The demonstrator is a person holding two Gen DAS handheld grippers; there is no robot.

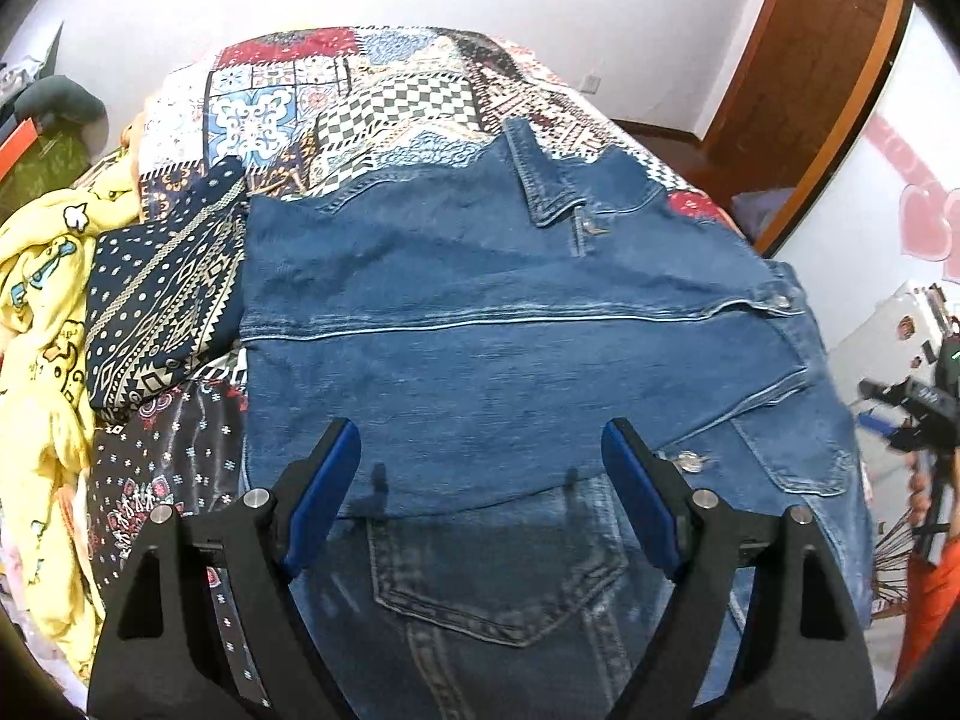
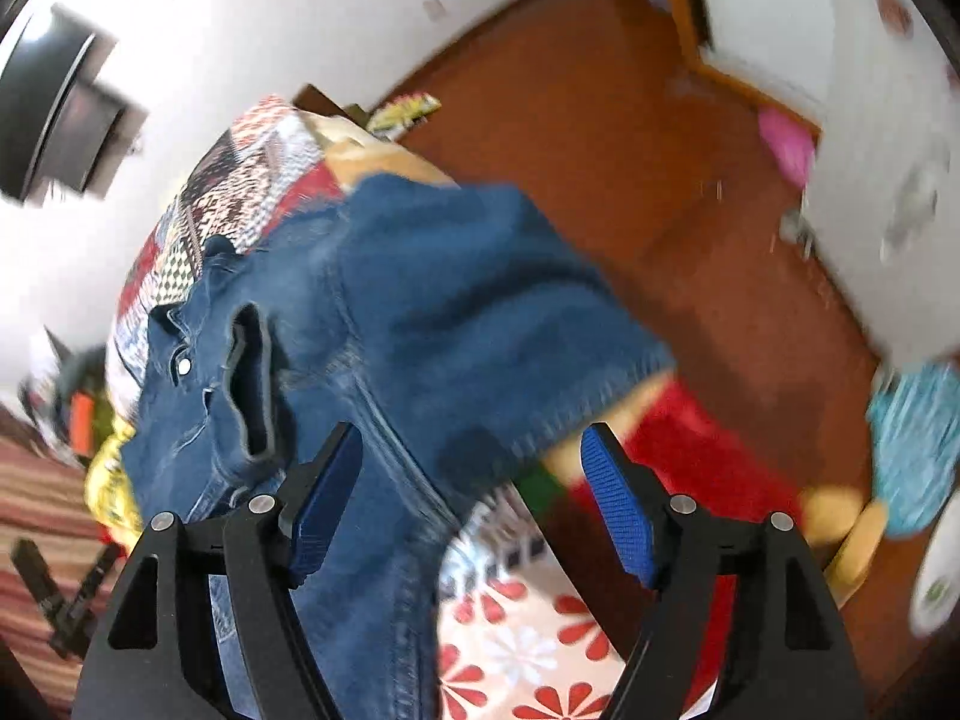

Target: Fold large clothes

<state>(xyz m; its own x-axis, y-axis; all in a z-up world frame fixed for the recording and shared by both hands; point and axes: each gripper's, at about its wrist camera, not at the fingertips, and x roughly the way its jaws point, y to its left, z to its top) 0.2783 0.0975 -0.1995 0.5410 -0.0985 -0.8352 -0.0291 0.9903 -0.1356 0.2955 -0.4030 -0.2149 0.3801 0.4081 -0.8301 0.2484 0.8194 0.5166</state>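
The left gripper (image 1: 480, 450) has its jaws apart over the blue denim jacket (image 1: 516, 324), holding nothing. The right gripper (image 2: 471, 450) is apart too, empty. The jacket lies folded on the patchwork-covered bed (image 1: 336, 102), partly over blue denim jeans (image 1: 492, 594).

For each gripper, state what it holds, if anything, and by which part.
Nothing is held. The left gripper and right gripper are both open above the denim jacket.
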